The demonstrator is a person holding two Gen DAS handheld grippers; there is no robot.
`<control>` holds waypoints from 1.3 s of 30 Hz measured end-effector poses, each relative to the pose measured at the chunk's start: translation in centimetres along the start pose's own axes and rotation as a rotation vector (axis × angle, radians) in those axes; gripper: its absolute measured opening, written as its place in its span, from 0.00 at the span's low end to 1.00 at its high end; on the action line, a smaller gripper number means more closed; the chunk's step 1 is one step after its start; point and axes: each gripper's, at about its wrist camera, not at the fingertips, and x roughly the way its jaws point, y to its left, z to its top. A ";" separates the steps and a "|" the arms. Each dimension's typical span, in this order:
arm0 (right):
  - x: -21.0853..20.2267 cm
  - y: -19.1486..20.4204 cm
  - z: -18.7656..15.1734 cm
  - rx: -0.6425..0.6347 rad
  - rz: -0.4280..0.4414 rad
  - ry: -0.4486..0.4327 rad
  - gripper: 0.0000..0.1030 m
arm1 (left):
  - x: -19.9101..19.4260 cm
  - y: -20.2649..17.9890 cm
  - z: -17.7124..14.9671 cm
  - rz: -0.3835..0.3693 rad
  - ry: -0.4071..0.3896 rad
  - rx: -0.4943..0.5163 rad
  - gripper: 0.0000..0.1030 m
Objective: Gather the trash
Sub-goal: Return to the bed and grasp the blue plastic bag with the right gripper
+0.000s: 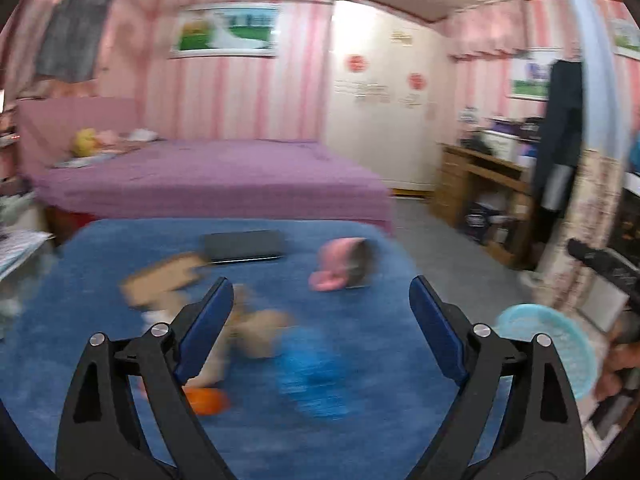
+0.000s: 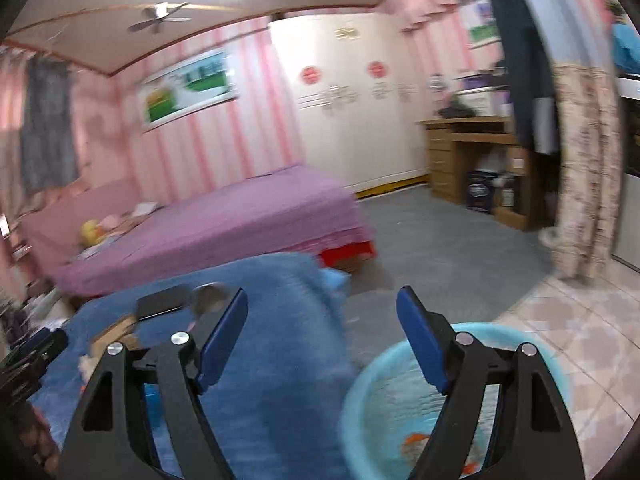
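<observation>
- Trash lies scattered and blurred on the blue cloth-covered bench: brown cardboard scraps, a crumpled blue wrapper, an orange piece and a pink crumpled item.
- Left gripper hangs above them, fingers spread wide, grasping nothing.
- Right gripper is likewise released, over a round light-blue plastic basin holding orange scraps beside the bench.
- A flat dark rectangular case lies farther back.

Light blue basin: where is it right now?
The light blue basin sits low right in the right wrist view, on the floor beside the blue cloth, under the right tongs.
</observation>
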 end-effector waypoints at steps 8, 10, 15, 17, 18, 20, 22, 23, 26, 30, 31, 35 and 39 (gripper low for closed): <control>1.6 11.5 -2.1 -0.146 0.133 0.058 0.79 | -0.6 9.6 -0.9 0.112 0.020 -0.073 0.85; 1.7 14.3 -2.1 -0.191 0.145 0.055 0.80 | -0.8 10.9 -1.2 0.143 0.021 -0.077 0.85; 2.0 18.3 -2.7 -0.243 0.202 0.025 0.85 | -1.0 13.5 -1.8 0.171 0.035 -0.111 0.86; 2.8 18.5 -4.6 -0.245 0.199 0.042 0.86 | -1.0 13.9 -2.2 0.180 0.039 -0.096 0.87; 3.1 18.5 -5.5 -0.250 0.192 0.064 0.86 | -0.8 14.1 -2.5 0.188 0.045 -0.089 0.87; 4.1 19.2 -7.2 -0.286 0.173 0.126 0.86 | -0.4 14.5 -2.8 0.196 0.061 -0.077 0.87; 5.0 19.8 -7.9 -0.327 0.156 0.134 0.86 | 0.1 15.1 -3.1 0.203 0.075 -0.069 0.87; 5.3 20.0 -8.0 -0.337 0.151 0.136 0.86 | 0.3 15.4 -3.3 0.208 0.081 -0.066 0.87; 5.8 20.5 -8.3 -0.333 0.180 0.161 0.86 | 0.7 16.6 -3.9 0.219 0.104 -0.076 0.87; 6.6 20.9 -9.1 -0.362 0.170 0.190 0.86 | 1.5 17.2 -4.9 0.225 0.146 -0.075 0.87; 7.1 20.9 -9.1 -0.363 0.167 0.198 0.86 | 1.9 17.3 -5.1 0.224 0.155 -0.077 0.87; 8.6 20.9 -10.1 -0.336 0.183 0.265 0.86 | 2.6 17.0 -5.7 0.203 0.180 -0.088 0.87; 9.9 21.5 -11.5 -0.353 0.190 0.309 0.86 | 3.7 16.0 -6.6 0.177 0.211 -0.086 0.87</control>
